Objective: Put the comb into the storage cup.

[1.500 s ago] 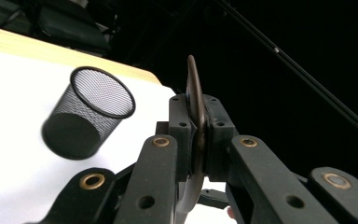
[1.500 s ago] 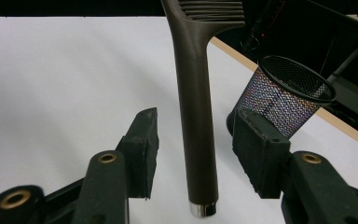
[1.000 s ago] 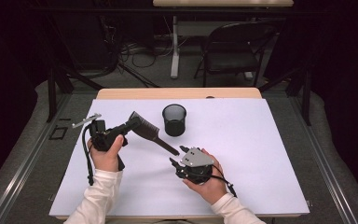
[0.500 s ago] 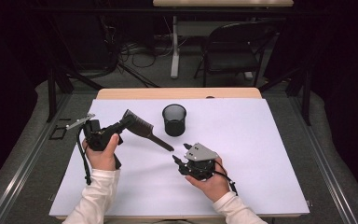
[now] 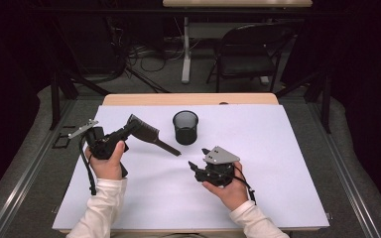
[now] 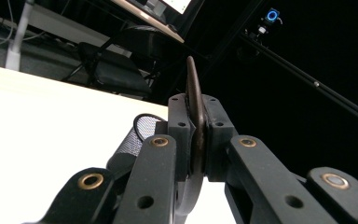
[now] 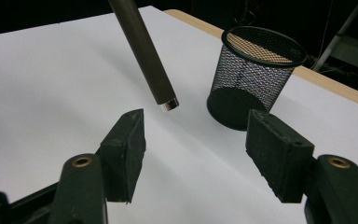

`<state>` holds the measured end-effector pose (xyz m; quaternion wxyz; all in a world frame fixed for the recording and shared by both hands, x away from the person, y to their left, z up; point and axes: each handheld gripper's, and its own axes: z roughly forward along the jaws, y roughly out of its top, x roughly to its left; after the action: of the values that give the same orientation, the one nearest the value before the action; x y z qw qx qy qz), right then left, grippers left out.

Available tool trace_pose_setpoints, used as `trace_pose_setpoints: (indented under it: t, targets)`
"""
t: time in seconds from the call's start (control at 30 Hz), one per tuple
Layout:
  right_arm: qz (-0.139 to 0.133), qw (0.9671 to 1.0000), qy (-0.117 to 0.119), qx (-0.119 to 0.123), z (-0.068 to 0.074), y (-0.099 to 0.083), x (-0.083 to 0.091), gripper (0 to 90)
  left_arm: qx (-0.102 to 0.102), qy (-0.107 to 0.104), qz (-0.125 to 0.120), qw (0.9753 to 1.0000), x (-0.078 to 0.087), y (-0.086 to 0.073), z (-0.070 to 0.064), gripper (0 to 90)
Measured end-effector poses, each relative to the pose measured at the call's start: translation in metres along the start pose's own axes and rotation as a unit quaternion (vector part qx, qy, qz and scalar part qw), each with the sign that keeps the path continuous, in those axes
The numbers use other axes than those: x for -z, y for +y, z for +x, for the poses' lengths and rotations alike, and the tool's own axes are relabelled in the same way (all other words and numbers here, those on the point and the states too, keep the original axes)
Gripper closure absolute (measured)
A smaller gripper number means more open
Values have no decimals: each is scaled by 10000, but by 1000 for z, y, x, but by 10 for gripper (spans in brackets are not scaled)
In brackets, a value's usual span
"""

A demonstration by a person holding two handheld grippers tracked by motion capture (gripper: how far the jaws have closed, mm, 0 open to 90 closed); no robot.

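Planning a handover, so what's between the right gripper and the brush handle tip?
Nothing: bare white table lies between right gripper and brush, in the right gripper view.

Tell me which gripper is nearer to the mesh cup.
Right. The right gripper, jaws open, sits just in front of the mesh cup. The left gripper, clamped on the brush, is farther off to its left.

Black mesh cup, dark brown brush, white table cover.
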<state>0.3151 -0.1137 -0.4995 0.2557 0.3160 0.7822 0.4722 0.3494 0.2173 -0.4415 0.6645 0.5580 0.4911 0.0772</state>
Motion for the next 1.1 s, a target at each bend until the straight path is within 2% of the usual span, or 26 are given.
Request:
trace_pose_setpoints:
  t: [0.23, 0.37, 0.67, 0.97, 1.03, 1.07, 1.1]
  targets:
    - [-2, 9999, -82, -106, -9, -1, 2, 364, -100, 76, -37, 9999, -2, 0, 0, 847]
    - [61, 9998, -109, -156, -16, -1, 2, 360, -262, 188, 34, 9995, -4, -1, -3, 847]
    - [131, 9991, -145, -372, -26, -1, 6, 329, -395, 178, 154, 9989, -10, 0, -10, 847]
    - [173, 9975, 47, -684, -35, 1, 8, 280, -262, 170, 257, 9992, -16, 12, -12, 847]
    - [202, 9972, -66, -711, -36, 1, 8, 258, -262, 193, 273, 9991, -18, 16, -13, 847]
    - [254, 9975, -61, -651, -36, 1, 8, 252, -270, 202, 273, 9991, -19, 18, -13, 847]
    - [272, 9972, -5, -701, -37, 1, 9, 252, -301, 207, 303, 9989, -19, 19, -14, 847]
